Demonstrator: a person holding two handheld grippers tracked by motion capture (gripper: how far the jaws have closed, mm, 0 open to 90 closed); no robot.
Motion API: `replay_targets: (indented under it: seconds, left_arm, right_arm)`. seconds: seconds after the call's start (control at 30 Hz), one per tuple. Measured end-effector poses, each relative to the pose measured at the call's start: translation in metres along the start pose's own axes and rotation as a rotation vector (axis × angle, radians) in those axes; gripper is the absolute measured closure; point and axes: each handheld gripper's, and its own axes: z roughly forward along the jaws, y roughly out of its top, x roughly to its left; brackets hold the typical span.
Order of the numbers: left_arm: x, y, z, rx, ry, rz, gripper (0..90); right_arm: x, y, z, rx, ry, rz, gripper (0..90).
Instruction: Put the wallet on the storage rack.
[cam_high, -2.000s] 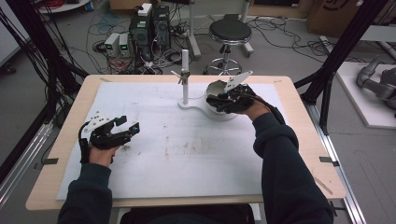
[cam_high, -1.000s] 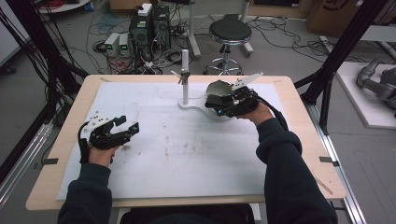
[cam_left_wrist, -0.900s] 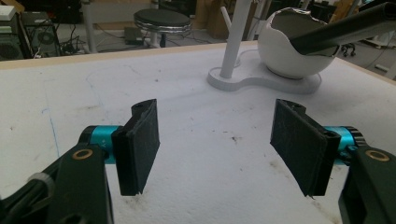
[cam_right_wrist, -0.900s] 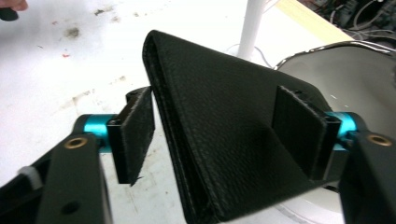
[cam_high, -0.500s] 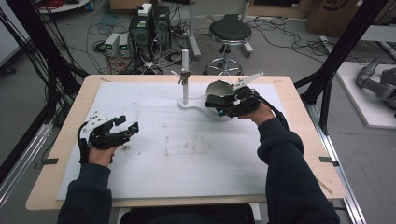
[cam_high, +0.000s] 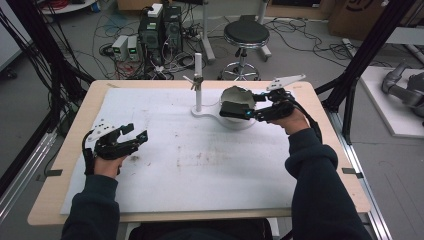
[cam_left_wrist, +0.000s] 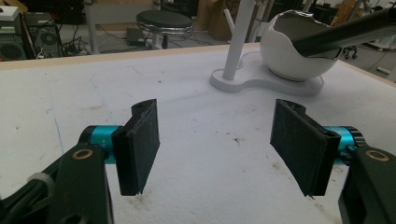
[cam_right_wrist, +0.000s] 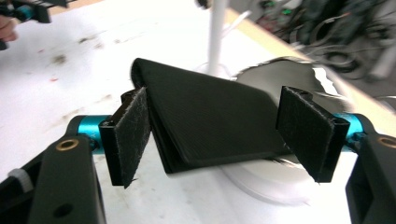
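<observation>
Black folded cloth (cam_right_wrist: 210, 116) lies between the right gripper's (cam_right_wrist: 215, 135) parted jaws, draped across the white bowl (cam_right_wrist: 299, 79); soft and light, best pinched at its folded edge, while the left gripper (cam_left_wrist: 215, 144) gapes empty.

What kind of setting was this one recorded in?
Probably a robotics lab: a wooden table inside a black metal frame, electronics boxes and tangled cables on the floor, and a grey robot arm lying nearby.

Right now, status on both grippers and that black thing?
Left gripper open, idle on mat. Right gripper open around black folded piece, which rests on white bowl. Nothing in the way.
</observation>
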Motion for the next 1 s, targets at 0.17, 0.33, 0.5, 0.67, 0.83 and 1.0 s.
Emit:
replay_targets:
  seconds: [0.17, 0.33, 0.5, 0.67, 0.83, 1.0]
  left_arm:
    - [-0.001, 0.006, -0.002, -0.025, 0.011, -0.006, 27.2]
    - [-0.002, 0.01, 0.0, -0.035, 0.02, 0.009, 19.7]
    - [-0.004, 0.011, 0.0, -0.04, 0.009, 0.02, 19.7]
    - [-0.006, 0.011, 0.001, -0.036, 0.011, 0.018, 19.8]
    - [-0.006, 0.011, 0.001, -0.034, 0.013, 0.023, 20.0]
    - [-0.006, 0.011, 0.002, -0.029, 0.015, 0.018, 20.0]
  right_arm:
    - [0.002, -0.033, -0.034, -0.034, -0.129, 0.037, 23.5]
    - [0.009, -0.082, -0.057, -0.038, -0.227, 0.09, 21.3]
    - [0.021, -0.113, -0.067, -0.039, -0.264, 0.101, 21.2]
    - [0.027, -0.132, -0.071, -0.056, -0.28, 0.126, 21.1]
    - [0.03, -0.136, -0.069, -0.033, -0.29, 0.124, 21.1]
    - [0.031, -0.136, -0.069, -0.04, -0.289, 0.126, 21.0]
